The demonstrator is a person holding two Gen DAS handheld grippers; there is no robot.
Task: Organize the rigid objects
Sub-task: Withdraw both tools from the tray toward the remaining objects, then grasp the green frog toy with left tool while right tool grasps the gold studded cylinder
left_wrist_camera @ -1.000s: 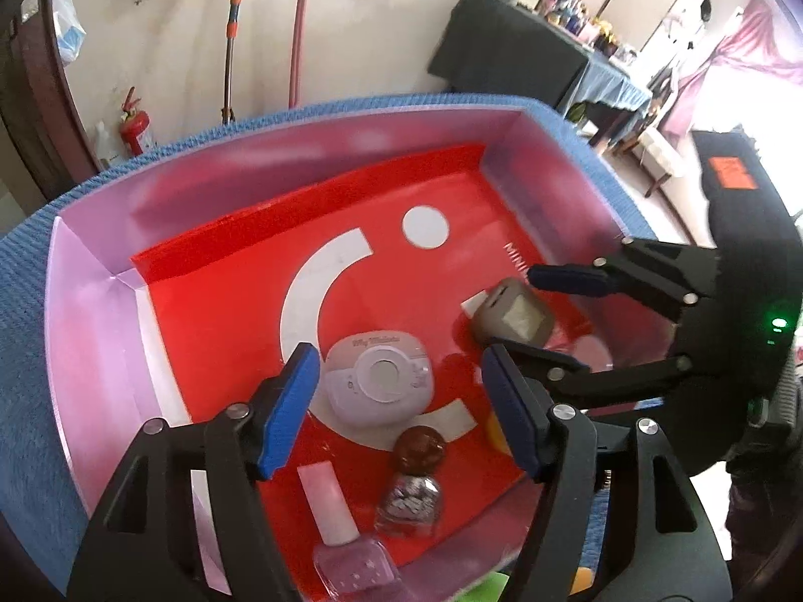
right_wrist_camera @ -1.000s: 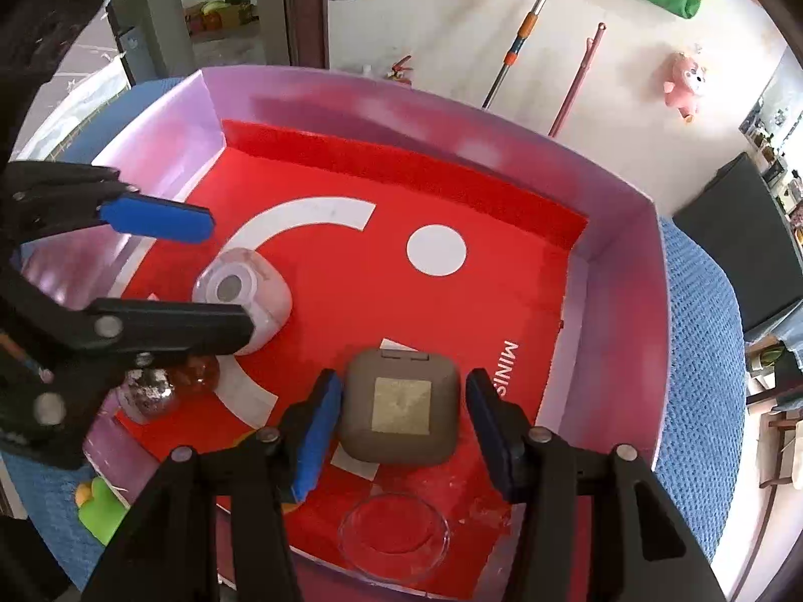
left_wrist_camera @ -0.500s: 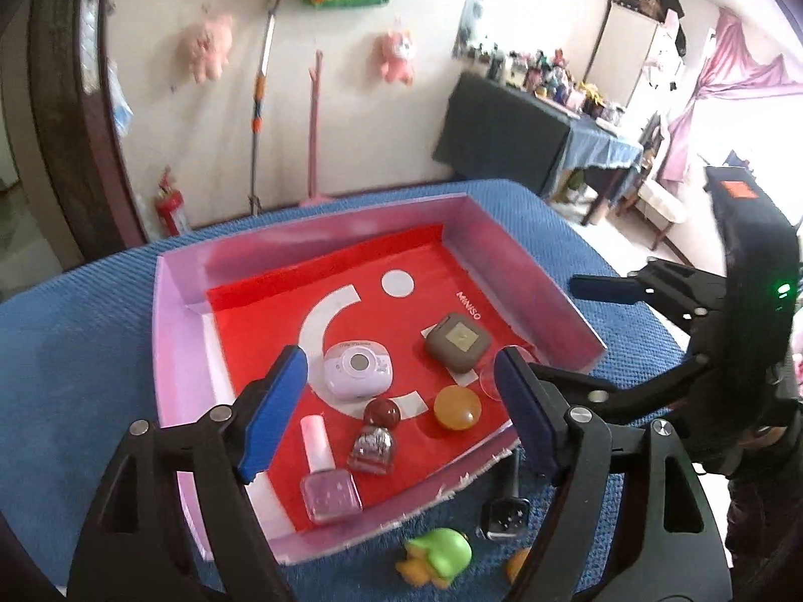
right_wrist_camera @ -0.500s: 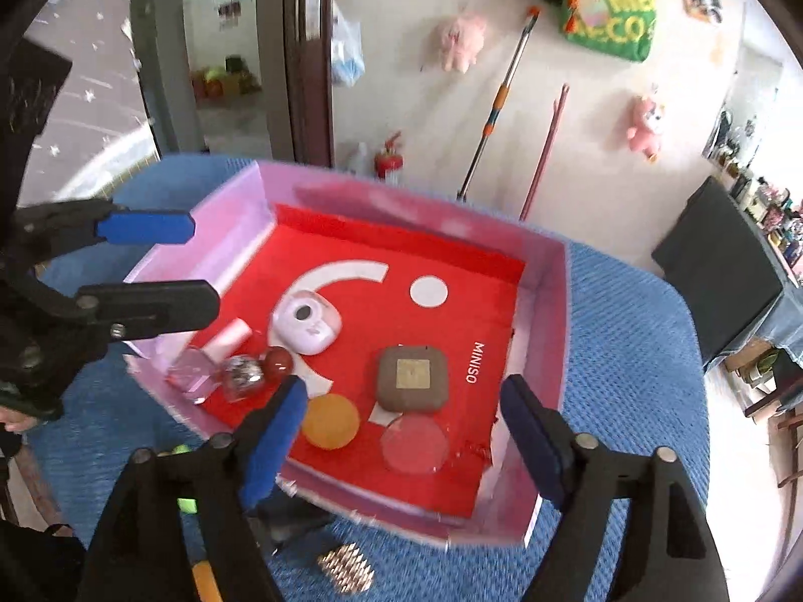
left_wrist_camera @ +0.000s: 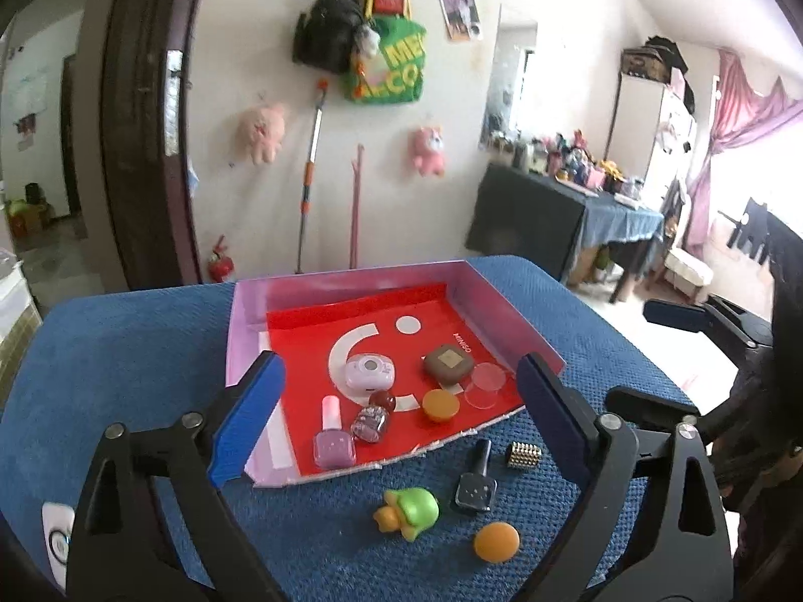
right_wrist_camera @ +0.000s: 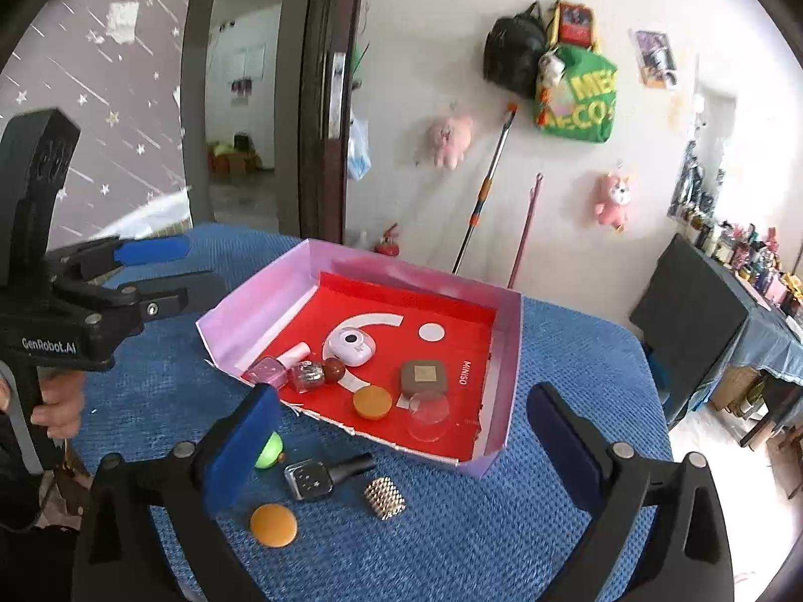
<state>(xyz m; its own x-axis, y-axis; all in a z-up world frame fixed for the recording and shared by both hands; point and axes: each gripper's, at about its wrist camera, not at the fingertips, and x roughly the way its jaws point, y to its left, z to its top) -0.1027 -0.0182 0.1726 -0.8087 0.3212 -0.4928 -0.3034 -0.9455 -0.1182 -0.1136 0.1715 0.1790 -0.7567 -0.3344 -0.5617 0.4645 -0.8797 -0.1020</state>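
Rigid objects: split in two lots — some lie in the tray [left_wrist_camera: 351,283], four are loose on the blue cloth [left_wrist_camera: 125,351] just outside its torn near edge.
In tray: purple polish bottle [left_wrist_camera: 332,439], glitter bottle [left_wrist_camera: 371,419], white round case [left_wrist_camera: 370,371], brown square case [left_wrist_camera: 448,362], orange disc [left_wrist_camera: 440,404], clear disc [left_wrist_camera: 485,377].
Loose, near side: green duck toy [left_wrist_camera: 409,511], black polish bottle [left_wrist_camera: 477,481], gold bead cube [left_wrist_camera: 523,454], orange ball [left_wrist_camera: 496,542].
Left gripper [left_wrist_camera: 399,414]: fingers wide apart, nothing betw. them; jaws have just been opening. Pulled back, aimed down at tray's near edge.
Right gripper [right_wrist_camera: 401,444]: fingers also wide apart and empty — jaws have just been opening too. It shows at the far right of the left wrist view.
Key relation: loose items sit nearer than the tray, low in both views, betw. and below the finger lines. Black bottle's long axis runs near-to-far in the left view, cap toward tray; in the right view it lies about crosswise.
Nearer hand, my guess: gold cube + black bottle look closest to right gripper; duck toy [right_wrist_camera: 268,449] lies by its left finger, likely easier for left gripper.
Next move, as judged: drop lower and pull back toward the loose items, then carry each over the torn edge.
Risk: ball could roll on the cloth.
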